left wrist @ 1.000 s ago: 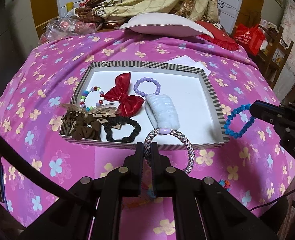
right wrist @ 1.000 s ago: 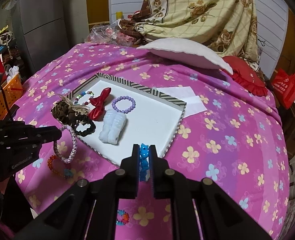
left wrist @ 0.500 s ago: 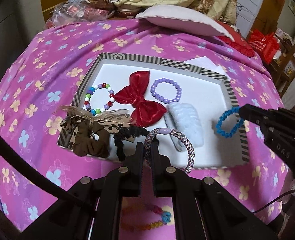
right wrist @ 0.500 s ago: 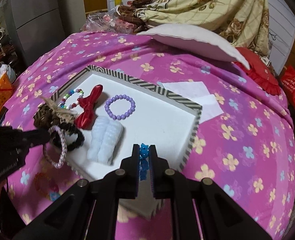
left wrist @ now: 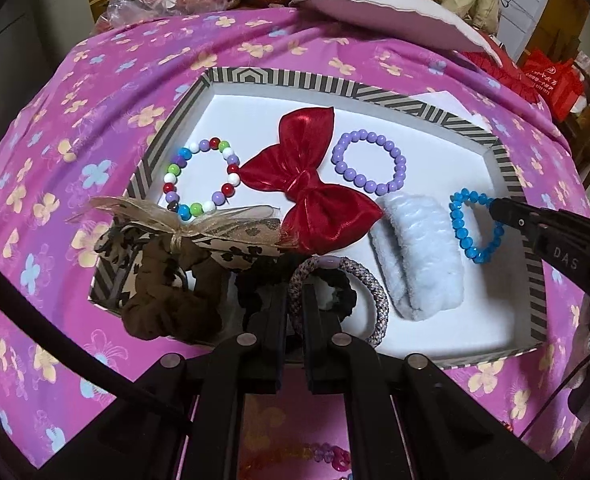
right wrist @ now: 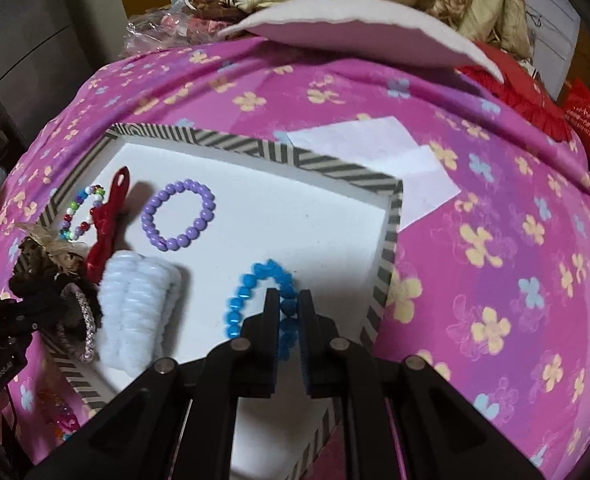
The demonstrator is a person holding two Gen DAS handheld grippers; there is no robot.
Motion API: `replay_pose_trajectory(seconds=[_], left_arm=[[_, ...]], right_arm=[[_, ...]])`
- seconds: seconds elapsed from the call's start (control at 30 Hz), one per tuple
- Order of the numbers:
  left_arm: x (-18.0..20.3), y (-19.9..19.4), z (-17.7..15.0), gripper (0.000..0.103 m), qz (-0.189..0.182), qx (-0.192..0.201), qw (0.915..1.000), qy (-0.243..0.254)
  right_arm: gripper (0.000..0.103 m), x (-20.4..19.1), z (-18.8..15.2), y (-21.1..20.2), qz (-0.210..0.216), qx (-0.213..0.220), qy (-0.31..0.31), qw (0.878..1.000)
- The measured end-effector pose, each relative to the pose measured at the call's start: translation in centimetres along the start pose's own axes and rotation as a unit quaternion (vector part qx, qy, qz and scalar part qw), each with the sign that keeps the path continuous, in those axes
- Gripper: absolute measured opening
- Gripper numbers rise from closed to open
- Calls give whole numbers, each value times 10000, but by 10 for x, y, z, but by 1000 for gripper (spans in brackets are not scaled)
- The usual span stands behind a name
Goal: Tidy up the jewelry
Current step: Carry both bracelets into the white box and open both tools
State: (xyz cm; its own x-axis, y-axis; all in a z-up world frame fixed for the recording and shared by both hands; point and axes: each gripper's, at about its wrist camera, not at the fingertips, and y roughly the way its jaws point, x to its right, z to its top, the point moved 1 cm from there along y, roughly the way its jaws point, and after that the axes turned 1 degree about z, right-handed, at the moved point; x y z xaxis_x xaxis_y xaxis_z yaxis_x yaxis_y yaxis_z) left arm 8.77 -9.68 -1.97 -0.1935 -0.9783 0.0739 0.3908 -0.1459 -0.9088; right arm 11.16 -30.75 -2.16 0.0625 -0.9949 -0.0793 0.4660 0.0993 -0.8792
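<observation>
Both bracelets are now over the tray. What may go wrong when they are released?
The woven bracelet in the left hand-held gripper hangs over the black scrunchie, so it may land on it and tangle. The blue bracelet in the right hand-held gripper hangs near the striped tray wall and may settle against it.

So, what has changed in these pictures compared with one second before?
Both grippers came down over the striped tray. The left gripper carried the woven pink-grey bracelet in, the right gripper the blue bead bracelet. Both stay clamped; nothing released. The tray's other items are unmoved.
</observation>
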Motion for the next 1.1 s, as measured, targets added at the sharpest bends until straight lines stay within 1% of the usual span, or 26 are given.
replay_pose_trajectory(seconds=[0.37,0.53,0.6,0.67,0.73,0.9,0.97,1.1], left_arm=[[5,5,2,13,88,21,9999,86],[7,8,2,13,145,35,9998,151],[7,8,2,13,179,66,9997,169],[8,8,2,13,203,109,9996,175],[9,7,2,14,251,158,9993,206],[9,0,-1,29,223,246,9992,230],[8,-4,-2,32,202,281,9992,205],[7,-17,-7,34,183,342,9991,148]], right_arm=[[9,-8,17,22,4,68,87,9999],[10,-8,19,29,59,14,150,9999],[12,-9,18,28,93,7,103,9999],[22,-9,17,26,79,10,105,9999],[26,-8,16,20,132,66,139,9998],[29,-4,8,0,254,224,280,9990],[35,-3,3,-9,309,269,342,9986],[40,-5,-11,-30,349,389,326,9981]])
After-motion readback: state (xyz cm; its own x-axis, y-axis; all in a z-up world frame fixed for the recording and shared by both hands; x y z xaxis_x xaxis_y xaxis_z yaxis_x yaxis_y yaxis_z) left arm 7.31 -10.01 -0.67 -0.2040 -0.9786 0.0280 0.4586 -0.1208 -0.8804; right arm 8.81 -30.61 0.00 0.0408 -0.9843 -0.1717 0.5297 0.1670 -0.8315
